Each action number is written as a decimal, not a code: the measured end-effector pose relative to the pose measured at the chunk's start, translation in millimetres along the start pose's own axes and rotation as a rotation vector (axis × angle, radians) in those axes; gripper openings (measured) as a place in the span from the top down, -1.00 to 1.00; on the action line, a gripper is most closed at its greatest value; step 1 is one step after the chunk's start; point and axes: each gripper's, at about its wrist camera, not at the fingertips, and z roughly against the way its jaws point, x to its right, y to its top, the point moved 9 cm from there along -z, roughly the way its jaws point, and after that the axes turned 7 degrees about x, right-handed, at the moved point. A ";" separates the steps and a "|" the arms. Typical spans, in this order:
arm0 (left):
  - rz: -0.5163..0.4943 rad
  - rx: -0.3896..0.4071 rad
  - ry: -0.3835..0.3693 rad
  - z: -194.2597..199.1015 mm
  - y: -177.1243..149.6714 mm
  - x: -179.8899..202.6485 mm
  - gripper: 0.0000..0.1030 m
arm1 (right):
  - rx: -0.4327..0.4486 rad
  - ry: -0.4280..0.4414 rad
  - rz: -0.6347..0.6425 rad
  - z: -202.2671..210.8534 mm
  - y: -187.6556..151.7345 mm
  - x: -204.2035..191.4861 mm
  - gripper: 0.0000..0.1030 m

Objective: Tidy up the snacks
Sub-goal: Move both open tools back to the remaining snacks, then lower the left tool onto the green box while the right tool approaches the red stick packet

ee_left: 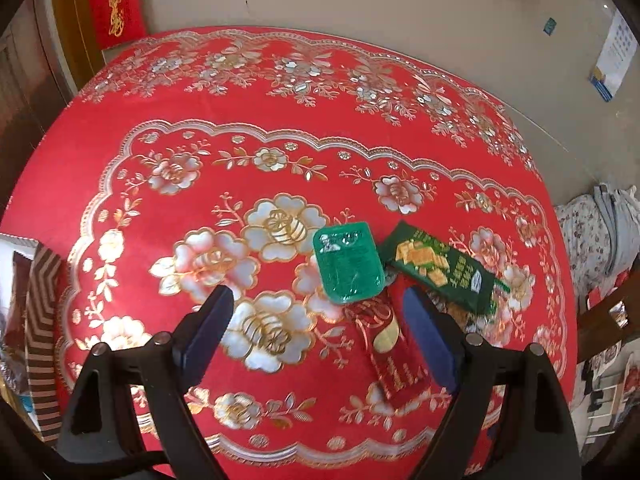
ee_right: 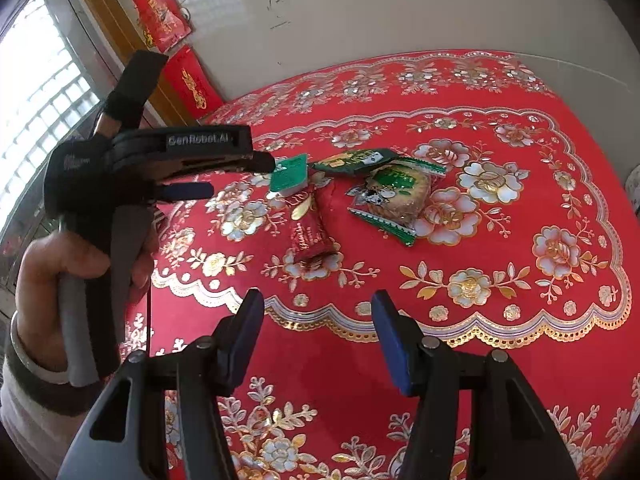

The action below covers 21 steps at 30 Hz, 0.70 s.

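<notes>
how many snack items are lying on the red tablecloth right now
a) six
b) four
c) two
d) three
b, the right wrist view shows four: a green jelly cup, a dark green wafer packet, a red bar wrapper and a round cake in a clear green-edged wrapper, all clustered together on the tablecloth.
</notes>
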 end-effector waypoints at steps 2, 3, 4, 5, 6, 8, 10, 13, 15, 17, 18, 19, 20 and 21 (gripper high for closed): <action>0.006 -0.009 -0.007 -5.3 1.4 3.1 -0.68 | -0.004 0.000 -0.001 -2.8 -0.6 0.7 -0.08; 0.006 -0.012 -0.005 -7.7 2.3 4.3 -0.68 | -0.005 0.002 -0.002 -3.7 -0.8 0.3 -0.08; 0.008 -0.013 -0.001 -10.7 3.3 5.2 -0.68 | -0.007 0.005 -0.002 -4.4 -1.1 0.0 -0.08; 0.008 -0.017 -0.001 -13.7 4.2 6.5 -0.68 | -0.009 0.008 -0.001 -4.6 -1.6 -0.4 -0.08; 0.005 -0.021 -0.003 -15.8 4.8 7.7 -0.68 | -0.009 0.009 0.000 -4.4 -1.9 -0.5 -0.08; 0.000 -0.019 0.003 -18.4 6.1 9.0 -0.68 | -0.009 0.011 -0.005 -4.2 -2.4 1.0 -0.08; -0.001 -0.022 0.003 -20.4 5.9 9.1 -0.68 | -0.012 0.008 -0.010 -4.7 -2.3 3.7 -0.08; 0.008 -0.030 0.002 -24.9 5.1 8.3 -0.68 | -0.012 0.002 -0.013 -4.1 -2.4 8.0 -0.08; 0.017 -0.038 0.004 -28.3 4.3 6.7 -0.68 | -0.014 -0.002 -0.010 -4.1 -2.1 9.1 -0.08; 0.026 -0.049 0.008 -30.9 4.4 4.9 -0.68 | -0.012 0.004 -0.007 -4.6 -0.3 8.2 -0.08; 0.029 -0.049 0.008 -31.1 4.5 4.6 -0.68 | -0.012 0.008 -0.004 -4.7 1.2 7.6 -0.08; 0.035 -0.048 0.004 -30.8 5.0 4.6 -0.68 | -0.011 0.010 -0.001 -5.0 3.3 7.1 -0.08; 0.037 -0.051 -0.001 -30.9 5.1 5.0 -0.68 | -0.006 0.013 -0.001 -4.8 6.0 6.9 -0.08; 0.039 -0.056 -0.004 -31.9 5.0 5.2 -0.68 | 0.000 0.019 -0.006 -5.0 9.5 7.0 -0.08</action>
